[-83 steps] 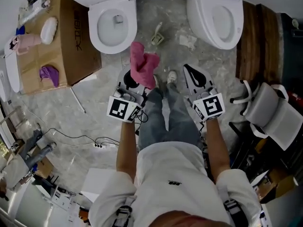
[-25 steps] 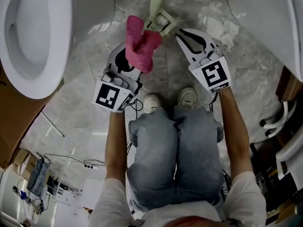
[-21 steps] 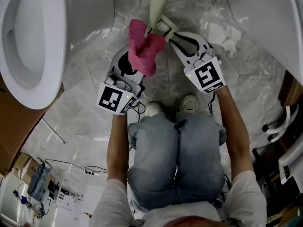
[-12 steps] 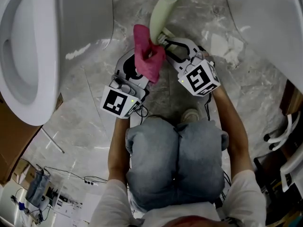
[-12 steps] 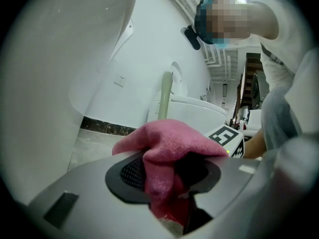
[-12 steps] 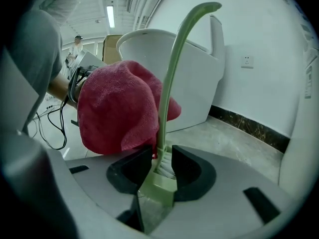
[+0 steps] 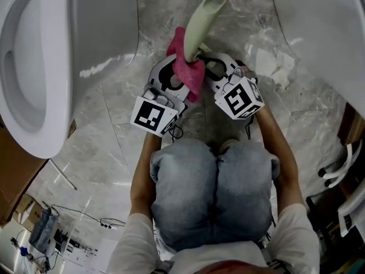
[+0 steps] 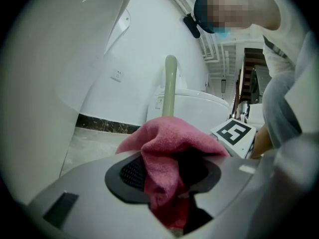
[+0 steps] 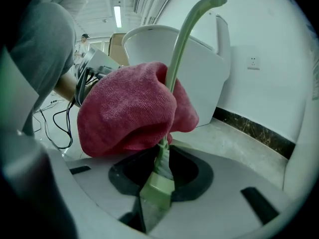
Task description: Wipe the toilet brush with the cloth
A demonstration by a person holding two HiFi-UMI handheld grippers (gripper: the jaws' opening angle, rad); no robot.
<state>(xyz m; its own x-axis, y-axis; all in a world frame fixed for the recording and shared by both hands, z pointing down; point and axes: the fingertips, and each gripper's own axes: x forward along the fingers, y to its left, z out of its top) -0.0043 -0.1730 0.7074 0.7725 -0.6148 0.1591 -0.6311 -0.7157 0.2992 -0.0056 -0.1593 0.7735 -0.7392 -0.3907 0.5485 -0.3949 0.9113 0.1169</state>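
Observation:
In the head view my left gripper [image 7: 174, 79] is shut on a pink cloth [image 7: 188, 73]; its jaws have just been opening a little with the cloth still between them. My right gripper [image 7: 212, 67] is shut on the head end of a pale green toilet brush [image 7: 202, 21], its jaws having just closed further on it. The handle sticks up and away. The cloth [image 9: 129, 111] bunches against the brush handle [image 9: 182, 49] just above my right gripper [image 9: 158, 183]. In the left gripper view the cloth [image 8: 169, 148] fills my left gripper [image 8: 172, 183], and the handle [image 8: 170, 86] rises behind it.
White toilets stand at the left [image 7: 34, 67] and right [image 7: 325, 21] on a grey marble floor. A crumpled tissue [image 7: 278, 67] lies right of the grippers. The person's knees [image 7: 211, 193] are just behind them. Cables [image 7: 74, 216] and a cardboard box [image 7: 5, 193] are at the lower left.
The person has crouched. The right gripper took the brush off the floor and tipped its handle up. Both grippers moved together, bringing the cloth against the handle.

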